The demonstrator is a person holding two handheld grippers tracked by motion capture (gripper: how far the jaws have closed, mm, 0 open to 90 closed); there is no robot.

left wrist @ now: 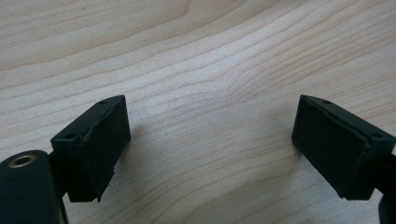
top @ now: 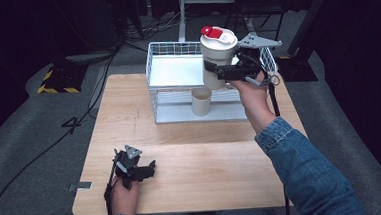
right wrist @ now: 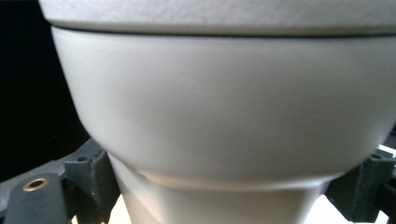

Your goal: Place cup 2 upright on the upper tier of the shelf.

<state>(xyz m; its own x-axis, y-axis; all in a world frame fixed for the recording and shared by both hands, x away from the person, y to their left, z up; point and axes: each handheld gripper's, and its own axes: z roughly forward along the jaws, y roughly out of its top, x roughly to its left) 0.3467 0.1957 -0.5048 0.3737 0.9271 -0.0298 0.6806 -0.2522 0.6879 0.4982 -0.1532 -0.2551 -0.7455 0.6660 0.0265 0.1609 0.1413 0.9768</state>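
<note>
White cup (top: 217, 60) with a red tab on its lid is up in the air, over the wire basket (top: 172, 51) at the back of the wooden table (top: 206, 156); going from the left, the left gripper (top: 143, 171) rests low on the table near the front edge, its jaws wide apart with nothing between them; a small tan cup (top: 201, 101) stands in the basket's lower shelf; the right gripper (top: 215, 70) is clamped on the white cup's side, holding it upright

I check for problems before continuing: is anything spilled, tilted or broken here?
Nothing stands out. The right tool holds the white cup upright, lid on, above the wire rack. The beige tube stands upright on the lower shelf.
</note>
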